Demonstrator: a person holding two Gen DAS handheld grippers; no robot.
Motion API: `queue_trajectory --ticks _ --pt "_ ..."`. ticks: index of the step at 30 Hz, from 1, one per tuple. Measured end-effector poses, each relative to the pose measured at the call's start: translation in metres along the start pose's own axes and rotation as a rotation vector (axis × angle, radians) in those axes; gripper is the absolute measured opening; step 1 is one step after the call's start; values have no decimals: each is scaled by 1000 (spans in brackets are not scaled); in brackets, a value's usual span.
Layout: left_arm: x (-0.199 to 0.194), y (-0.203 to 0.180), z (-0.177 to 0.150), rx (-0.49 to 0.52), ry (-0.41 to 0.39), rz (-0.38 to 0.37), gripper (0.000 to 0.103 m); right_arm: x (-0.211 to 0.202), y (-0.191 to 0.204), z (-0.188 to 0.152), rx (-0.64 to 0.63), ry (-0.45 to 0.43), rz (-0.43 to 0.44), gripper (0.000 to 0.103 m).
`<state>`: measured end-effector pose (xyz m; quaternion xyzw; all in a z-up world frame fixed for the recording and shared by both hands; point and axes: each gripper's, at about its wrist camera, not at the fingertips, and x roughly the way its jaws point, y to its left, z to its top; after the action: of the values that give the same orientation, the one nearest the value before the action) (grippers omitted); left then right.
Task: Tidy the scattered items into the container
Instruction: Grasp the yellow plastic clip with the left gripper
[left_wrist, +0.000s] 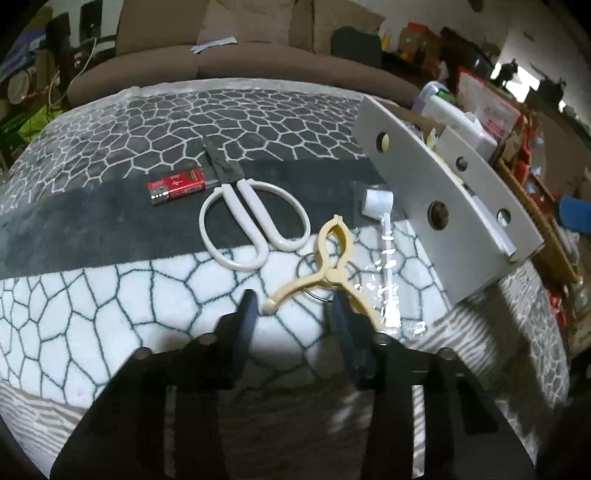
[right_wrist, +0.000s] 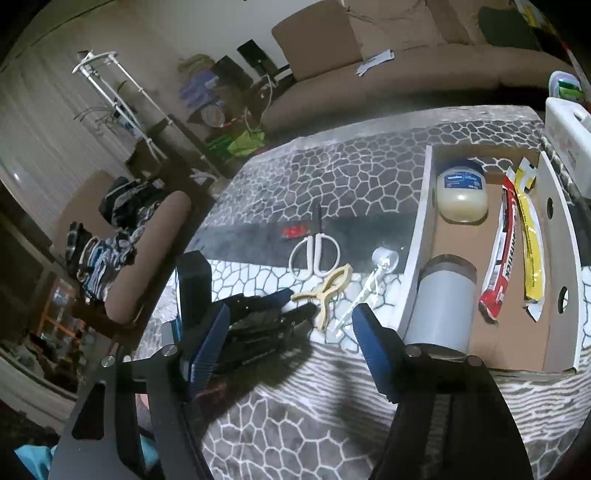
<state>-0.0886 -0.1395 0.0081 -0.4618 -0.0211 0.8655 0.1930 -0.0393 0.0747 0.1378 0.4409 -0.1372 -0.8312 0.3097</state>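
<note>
The left claw (left_wrist: 293, 308) sits nearest, low over the patterned cloth on the counter (left_wrist: 110, 295), its jaws narrowed around the spread handles of the cream clothes peg (left_wrist: 327, 258); one handle end touches the inner face of the left finger and the other passes against the right finger, so the claw appears to be closing on the peg, though a firm grip cannot be confirmed and the peg rests on the cloth. The right claw (right_wrist: 291, 325) hangs open and empty beside the box, holding nothing. Just beyond the peg lies a white spoon in a clear wrapper (left_wrist: 384, 236), close to the box wall. Further out are the white-handled scissors (left_wrist: 251, 221), then a red card reader (left_wrist: 176, 186) near the scissor blades. These four items remain loose on the counter. The cardboard box (right_wrist: 417, 229) stands at the right side and already contains a grey cylinder (right_wrist: 443, 299), a jar of petroleum jelly (right_wrist: 461, 192), and a red packet (right_wrist: 498, 254) beside a yellow packet (right_wrist: 530, 243). Judgement: the task is roughly half complete, with the peg next in line.
</note>
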Motion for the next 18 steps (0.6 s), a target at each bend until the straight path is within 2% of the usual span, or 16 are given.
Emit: queue_trajectory --ticks 1,3,8,12,16,18 --pt "1 0 1 3 -1 9 17 0 1 0 -1 2 1 72" --pt "5 2 3 1 1 22 10 0 2 -1 -3 3 2 72" --pt "0 1 4 -28 25 -14 7 6 2 -4 -11 22 -6 72" --pt "-10 -9 -3 -8 65 15 5 16 8 -6 -56 29 -31 72" --pt "-34 -10 -23 -11 87 3 5 33 23 -18 -158 59 -73 72" --pt "-43 -5 -40 -23 116 4 5 45 28 -29 -188 88 -39 70"
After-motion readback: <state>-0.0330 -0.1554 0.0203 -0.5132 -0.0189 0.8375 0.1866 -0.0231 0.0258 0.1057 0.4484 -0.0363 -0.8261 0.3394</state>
